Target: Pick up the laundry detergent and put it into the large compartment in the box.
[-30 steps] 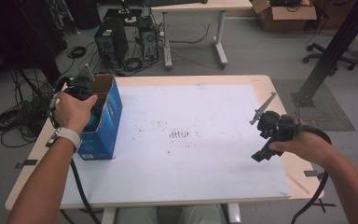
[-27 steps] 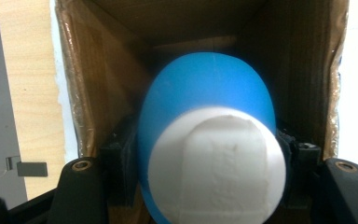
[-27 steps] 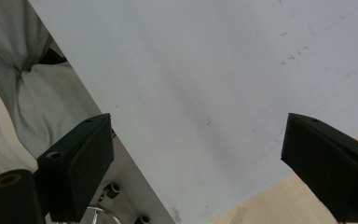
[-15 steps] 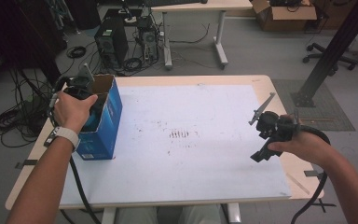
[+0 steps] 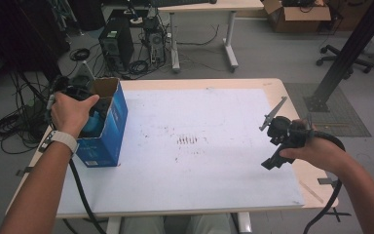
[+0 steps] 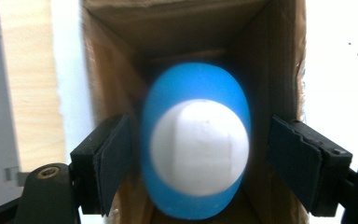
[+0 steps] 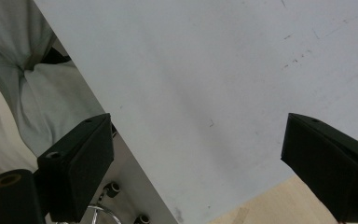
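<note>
The left tool (image 6: 200,154), jaws just parting, straddles the blue-and-white object (image 6: 196,148) dropping straight ahead into the box (image 5: 111,127); right tool (image 7: 205,163) spread, idle.

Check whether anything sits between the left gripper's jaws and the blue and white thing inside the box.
Nothing visible does. The left gripper has just been opening; its jaws flank the blue and white object inside the blue box, with a gap at each side.
</note>
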